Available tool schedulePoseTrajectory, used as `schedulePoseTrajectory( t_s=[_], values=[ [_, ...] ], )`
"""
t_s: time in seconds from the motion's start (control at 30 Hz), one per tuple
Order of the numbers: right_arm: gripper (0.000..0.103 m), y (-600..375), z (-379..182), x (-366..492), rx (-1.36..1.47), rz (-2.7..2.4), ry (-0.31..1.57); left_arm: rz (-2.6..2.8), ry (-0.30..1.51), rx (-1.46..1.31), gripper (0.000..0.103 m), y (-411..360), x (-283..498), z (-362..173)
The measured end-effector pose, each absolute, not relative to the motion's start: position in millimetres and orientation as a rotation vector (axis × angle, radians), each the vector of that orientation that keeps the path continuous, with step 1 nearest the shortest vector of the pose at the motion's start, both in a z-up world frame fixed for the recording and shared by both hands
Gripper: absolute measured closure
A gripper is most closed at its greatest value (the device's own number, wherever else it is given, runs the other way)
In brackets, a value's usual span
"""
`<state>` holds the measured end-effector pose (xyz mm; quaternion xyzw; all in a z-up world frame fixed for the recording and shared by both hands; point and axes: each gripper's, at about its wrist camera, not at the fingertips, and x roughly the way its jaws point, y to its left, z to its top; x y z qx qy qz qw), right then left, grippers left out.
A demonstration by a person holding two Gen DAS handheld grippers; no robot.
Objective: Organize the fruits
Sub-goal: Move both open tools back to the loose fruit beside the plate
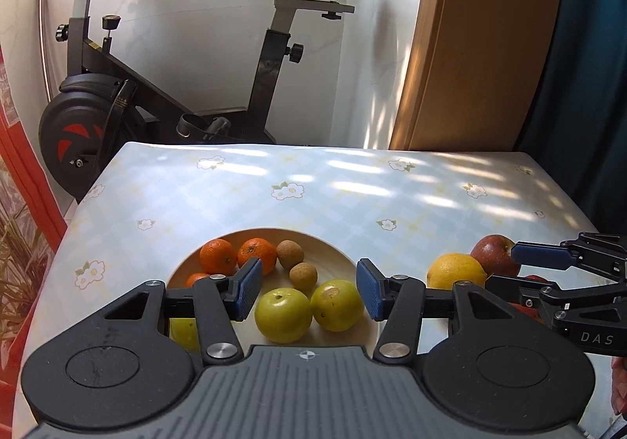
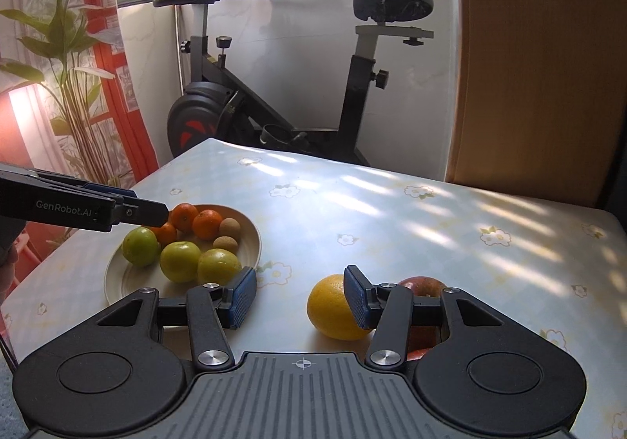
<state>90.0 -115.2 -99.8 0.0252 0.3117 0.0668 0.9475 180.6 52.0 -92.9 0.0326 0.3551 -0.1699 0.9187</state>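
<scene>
A cream plate (image 1: pixel 325 243) (image 2: pixel 117 274) on the flowered table holds three tangerines (image 1: pixel 256 254) (image 2: pixel 207 223), two small brown fruits (image 1: pixel 303 276) (image 2: pixel 225 243) and three green fruits (image 1: pixel 283 315) (image 2: pixel 180 260). My left gripper (image 1: pixel 309 290) (image 2: pixel 156 213) hovers over the plate, open, with nothing between its pads. To the right of the plate a yellow orange (image 1: pixel 456 270) (image 2: pixel 329 305) lies on the table beside a red apple (image 1: pixel 494 254) (image 2: pixel 421 284); a second red fruit (image 2: pixel 419 341) is mostly hidden under the right gripper. My right gripper (image 2: pixel 301 298) (image 1: pixel 517 270) is open above the table just left of the orange.
A black exercise bike (image 1: pixel 117 94) (image 2: pixel 243 106) stands behind the table's far edge. A wooden door (image 1: pixel 470 47) (image 2: pixel 529 66) is at the back right. A plant (image 2: pixel 70 66) and red curtain (image 2: pixel 129 106) stand left of the table.
</scene>
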Motion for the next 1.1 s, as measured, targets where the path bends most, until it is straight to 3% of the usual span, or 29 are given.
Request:
schedulePoseTrajectory(
  t_s=[0.47, 1.1],
  values=[
    [0.057, -141, -117, 23, 0.024, 0.034, 0.687, -0.412, 0.736, 0.06, 0.048, 23, 144, -111],
    [0.057, -155, -125, 2, 0.084, 0.015, 0.688, -0.35, 0.77, 0.089, 0.045, 20, 125, -109]
  ],
)
